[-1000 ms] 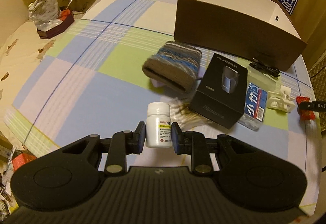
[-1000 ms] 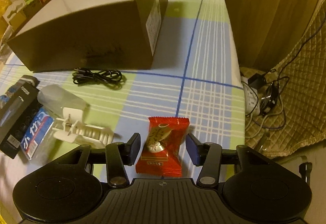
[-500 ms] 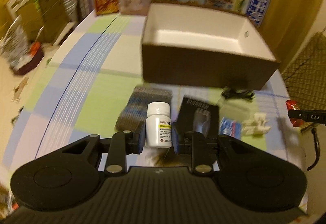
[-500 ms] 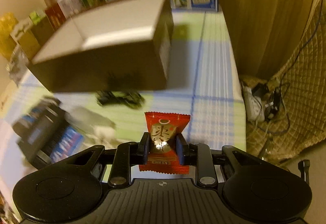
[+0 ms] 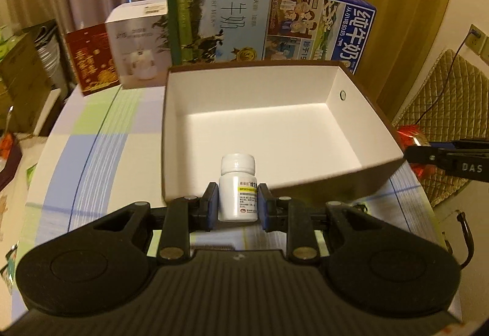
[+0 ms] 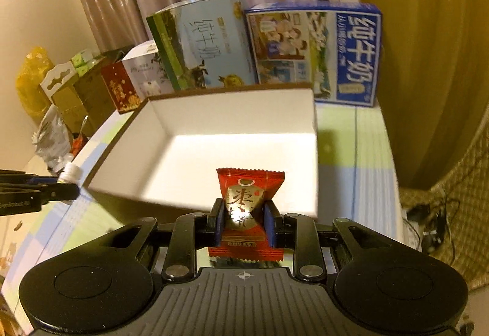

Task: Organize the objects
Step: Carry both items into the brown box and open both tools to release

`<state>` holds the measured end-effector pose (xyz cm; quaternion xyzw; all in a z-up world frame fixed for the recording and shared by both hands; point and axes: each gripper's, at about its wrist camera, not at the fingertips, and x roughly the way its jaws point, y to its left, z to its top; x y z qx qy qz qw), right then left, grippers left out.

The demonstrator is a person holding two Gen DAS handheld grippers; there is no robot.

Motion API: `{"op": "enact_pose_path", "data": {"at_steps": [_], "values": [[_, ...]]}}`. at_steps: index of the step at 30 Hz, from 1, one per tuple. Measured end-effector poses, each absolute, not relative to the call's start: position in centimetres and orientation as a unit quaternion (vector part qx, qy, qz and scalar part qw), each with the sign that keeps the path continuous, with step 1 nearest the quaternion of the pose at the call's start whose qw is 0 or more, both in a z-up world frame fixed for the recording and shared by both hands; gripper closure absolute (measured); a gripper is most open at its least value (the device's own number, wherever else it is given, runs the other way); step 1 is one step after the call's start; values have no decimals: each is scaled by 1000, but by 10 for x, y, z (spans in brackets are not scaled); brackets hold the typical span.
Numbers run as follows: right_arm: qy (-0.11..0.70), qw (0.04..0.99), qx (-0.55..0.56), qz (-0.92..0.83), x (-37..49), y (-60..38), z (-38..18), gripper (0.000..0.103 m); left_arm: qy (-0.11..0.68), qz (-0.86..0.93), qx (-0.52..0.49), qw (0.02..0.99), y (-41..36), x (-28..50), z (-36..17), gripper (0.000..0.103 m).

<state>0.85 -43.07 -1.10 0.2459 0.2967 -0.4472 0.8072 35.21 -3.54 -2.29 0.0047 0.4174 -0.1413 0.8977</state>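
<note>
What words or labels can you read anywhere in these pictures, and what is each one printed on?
"纯牛奶" and "PURE MILK": tall green and pale blue milk carton.
"纯牛奶": blue milk carton with cartoon pictures; its smaller print is unreadable.
"DAS": black finger of the right gripper, seen from the left wrist.
"枣": red foil candy wrapper.
White pill bottle in the left gripper: label too small to read.
Red box and white box: print blurred.

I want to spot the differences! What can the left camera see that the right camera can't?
Only the left camera shows the pill bottle's label and the left gripper shut on it. Only the right camera shows the whole red candy in the right gripper, plus a yellow bag. Both show the empty open box and the milk cartons behind it.
</note>
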Motion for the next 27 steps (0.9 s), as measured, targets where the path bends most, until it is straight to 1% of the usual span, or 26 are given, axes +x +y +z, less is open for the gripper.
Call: {"op": "enact_pose_path", "data": {"at_steps": [7,17,21,27], "values": [[327,786,253,-460,39,-484,-39,79,438,-163,35,884,-49,416,-45,81],[386,747,277,-465,72,-559,-94,79,485,-160,65,857,-71,505,-100,81],[386,735,295,-473,76,-583,-106,79,497,-158,73,850,-81,532,-114,81],[375,730,292,-491,80,-605,-108,79,502,-153,80,847,-92,560,-124,81]]}}
